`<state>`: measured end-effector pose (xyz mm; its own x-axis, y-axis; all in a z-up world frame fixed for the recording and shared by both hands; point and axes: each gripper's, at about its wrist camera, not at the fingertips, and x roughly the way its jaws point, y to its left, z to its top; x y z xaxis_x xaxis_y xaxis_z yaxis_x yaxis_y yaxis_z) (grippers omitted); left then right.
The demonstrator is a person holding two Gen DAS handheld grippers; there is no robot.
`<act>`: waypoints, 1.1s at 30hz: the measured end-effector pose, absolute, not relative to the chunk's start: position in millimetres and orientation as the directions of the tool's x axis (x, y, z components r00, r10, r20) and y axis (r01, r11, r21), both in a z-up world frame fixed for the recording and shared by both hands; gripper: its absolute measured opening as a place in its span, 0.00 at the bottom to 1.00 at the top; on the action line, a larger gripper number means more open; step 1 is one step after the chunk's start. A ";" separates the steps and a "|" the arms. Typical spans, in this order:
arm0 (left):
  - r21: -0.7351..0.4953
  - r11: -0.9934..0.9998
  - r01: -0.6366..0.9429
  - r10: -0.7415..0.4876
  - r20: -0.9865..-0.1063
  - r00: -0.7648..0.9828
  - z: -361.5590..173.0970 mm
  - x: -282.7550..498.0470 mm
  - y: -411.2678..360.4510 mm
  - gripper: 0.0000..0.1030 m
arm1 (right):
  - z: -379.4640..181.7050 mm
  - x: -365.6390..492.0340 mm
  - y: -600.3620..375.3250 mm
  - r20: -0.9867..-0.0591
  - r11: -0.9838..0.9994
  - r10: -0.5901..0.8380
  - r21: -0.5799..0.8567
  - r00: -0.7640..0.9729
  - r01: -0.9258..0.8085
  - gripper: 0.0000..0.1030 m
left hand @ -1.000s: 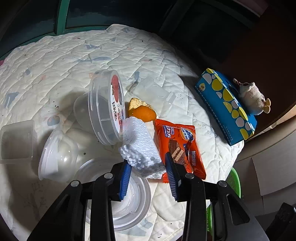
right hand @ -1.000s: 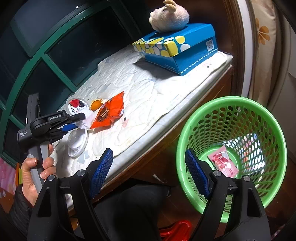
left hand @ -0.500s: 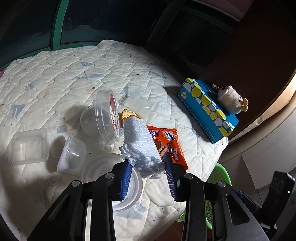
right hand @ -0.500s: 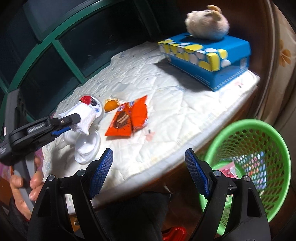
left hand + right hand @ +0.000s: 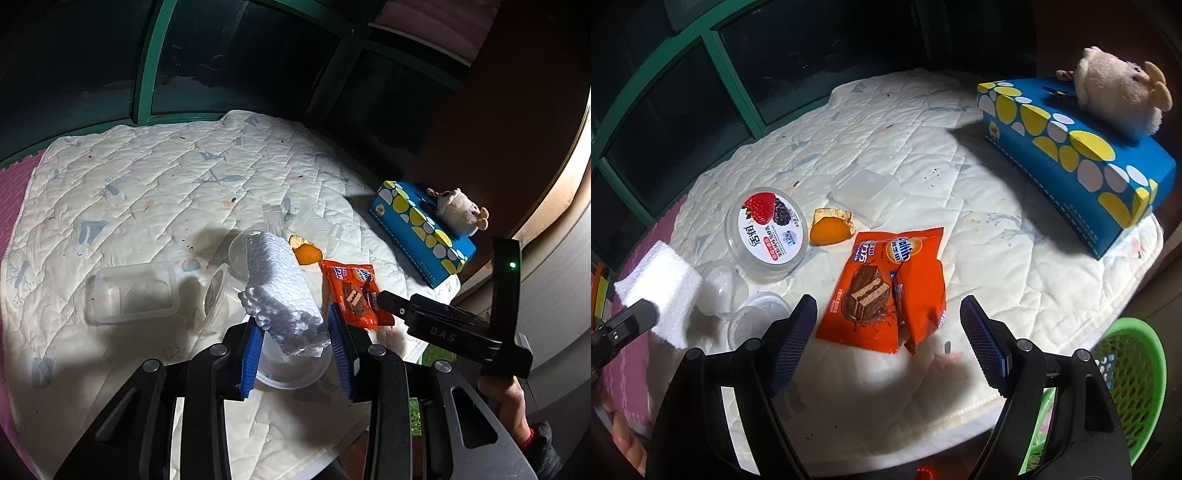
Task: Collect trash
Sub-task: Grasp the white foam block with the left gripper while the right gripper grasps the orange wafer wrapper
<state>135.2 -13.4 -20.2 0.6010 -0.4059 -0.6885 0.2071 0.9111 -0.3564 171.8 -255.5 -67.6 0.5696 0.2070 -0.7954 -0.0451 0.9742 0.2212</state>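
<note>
**Wrapper dead ahead of the free jaws**

Left gripper [image 5: 295,350] clamps the white foam block [image 5: 280,291], lifted clear of the quilted surface [image 5: 147,192]. Right gripper [image 5: 886,332] gapes empty; the orange snack wrapper [image 5: 886,288] lies just beyond it at centre frame, long axis running away, green basket [image 5: 1126,376] lower right.

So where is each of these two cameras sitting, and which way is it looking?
Left wrist: on the left gripper, looking down its fingers at the foam block it grips above the quilt; a hand holds the right gripper.
Right wrist: on the open right gripper, facing the orange snack wrapper, green basket beside.
Shared: foam block, wrapper, blue tissue box.
</note>
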 end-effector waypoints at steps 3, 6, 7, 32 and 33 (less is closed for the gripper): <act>-0.355 0.913 0.199 -0.400 -0.689 0.605 -22.2 132.5 -5.3 0.33 | -77.2 185.6 -247.7 -0.813 0.976 0.203 0.212 0.545 -0.048 0.77; -0.359 0.912 0.196 -0.401 -0.688 0.604 -24.6 130.9 -0.5 0.33 | -86.0 194.2 -242.7 -0.827 0.977 0.199 0.208 0.526 -0.043 0.77; -0.360 0.912 0.197 -0.402 -0.688 0.605 -25.3 130.6 0.8 0.33 | -88.1 197.0 -241.0 -0.830 0.977 0.200 0.208 0.520 -0.044 0.77; -0.386 0.905 0.179 -0.413 -0.696 0.587 -33.2 128.3 3.8 0.33 | -110.3 208.6 -223.6 -0.866 0.992 0.117 0.121 0.487 -0.024 0.77; -0.386 0.905 0.178 -0.413 -0.696 0.587 -33.2 128.5 3.8 0.33 | -110.4 208.2 -223.3 -0.864 0.992 0.116 0.120 0.490 -0.024 0.77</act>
